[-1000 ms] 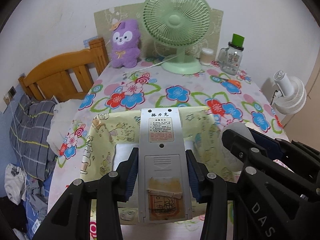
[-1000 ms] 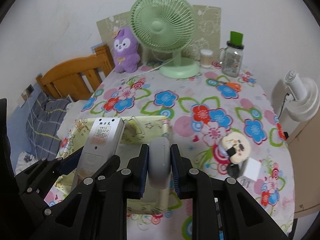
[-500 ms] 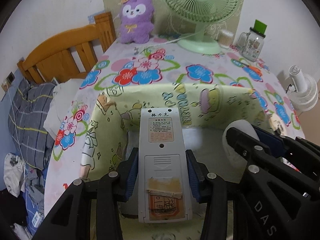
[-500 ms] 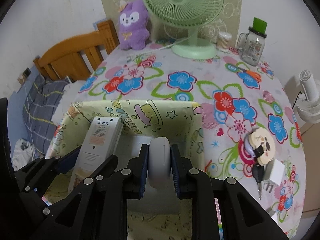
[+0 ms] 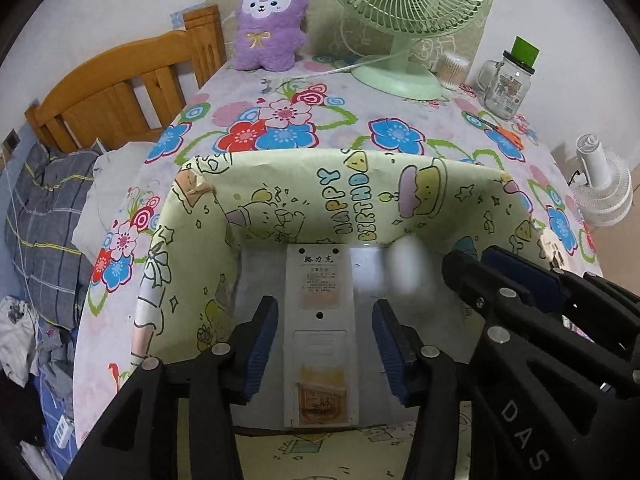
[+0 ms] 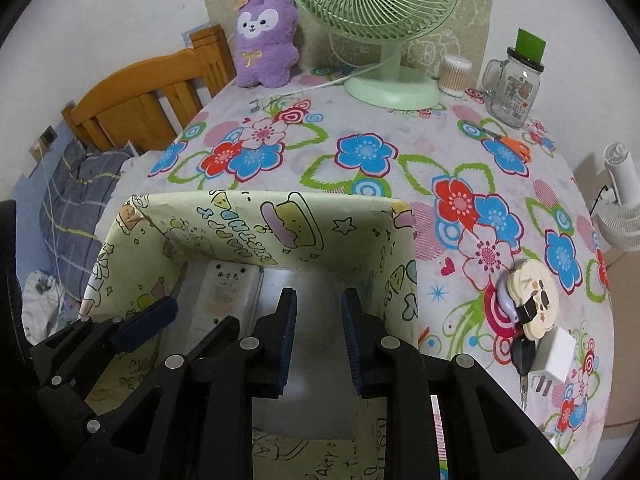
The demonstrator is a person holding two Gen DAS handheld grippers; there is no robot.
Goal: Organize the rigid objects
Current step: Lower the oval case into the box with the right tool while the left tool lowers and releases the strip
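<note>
A yellow cartoon-print box [image 5: 360, 184] [image 6: 320, 232] stands on the flowered table. A white remote [image 5: 320, 320] [image 6: 224, 292] lies back-up on the box floor. My left gripper [image 5: 324, 306] [image 6: 192, 316] straddles it, and its jaws are opening, with a gap at each pad. My right gripper [image 6: 319, 296] [image 5: 472, 258] hangs inside the box too, its pads slightly apart and pressing on nothing. The white rounded object [image 5: 404, 268] shows as a blur just off the right fingertips, free of the pads.
At the table's back stand a green fan [image 6: 376, 0], a purple plush [image 6: 264, 40], a swab pot [image 6: 456, 76] and a glass jar [image 6: 516, 84]. Scissors [image 6: 508, 142], a keyring charm [image 6: 532, 304] and a white charger [image 6: 556, 356] lie right of the box. A wooden headboard [image 5: 120, 96] is at the left.
Both grippers sank into the box. The left jaws widened off the remote, which now rests on the box floor. The white rounded object has left the right pads.
</note>
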